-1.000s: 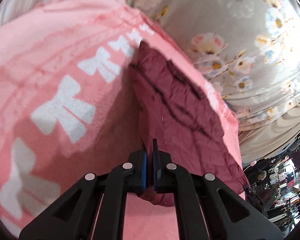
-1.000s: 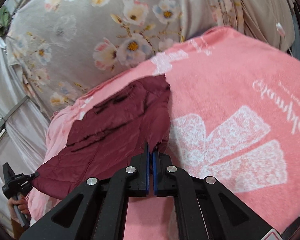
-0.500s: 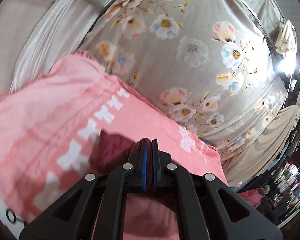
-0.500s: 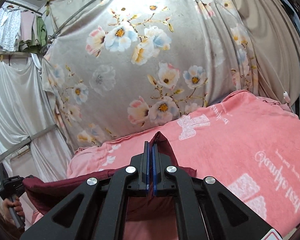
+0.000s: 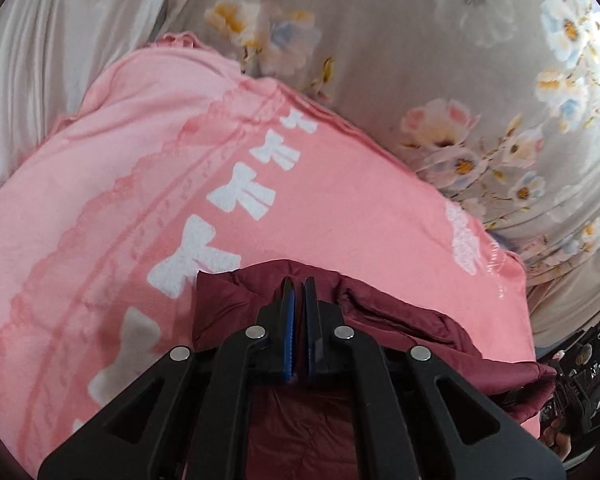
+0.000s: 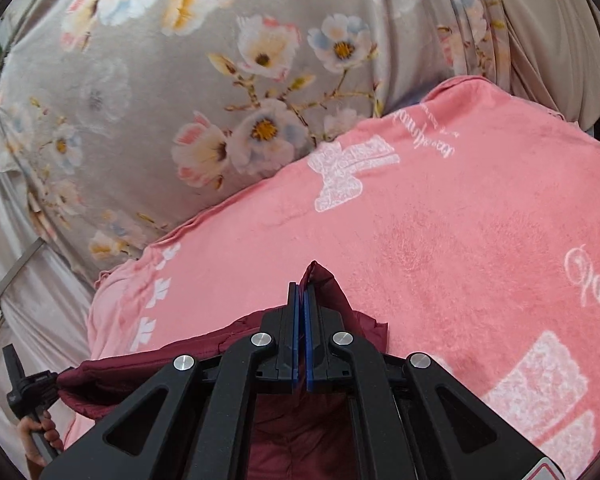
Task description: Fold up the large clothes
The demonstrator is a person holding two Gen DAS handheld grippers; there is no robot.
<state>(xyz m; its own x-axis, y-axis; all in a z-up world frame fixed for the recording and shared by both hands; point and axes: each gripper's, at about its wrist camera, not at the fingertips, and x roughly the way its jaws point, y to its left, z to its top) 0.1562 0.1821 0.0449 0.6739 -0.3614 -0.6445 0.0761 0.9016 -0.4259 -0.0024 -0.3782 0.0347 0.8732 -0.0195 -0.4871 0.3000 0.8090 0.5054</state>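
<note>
A dark maroon quilted garment hangs between my two grippers over a pink blanket. My left gripper is shut on one corner of its edge; the cloth bunches around the fingers and drapes to the right. In the right wrist view my right gripper is shut on another corner of the maroon garment, which pokes up past the fingertips and sags left toward the other hand-held gripper. Most of the garment lies under the grippers, hidden.
The pink blanket with white bow prints covers the work surface. A grey floral curtain hangs close behind it. Pale drapes hang at the left. Cluttered shelves show at the far right.
Both grippers lifted the garment off the blanket, tilting up toward the curtain, then came back down and forward. The garment now hangs gathered under the grippers instead of lying spread flat.
</note>
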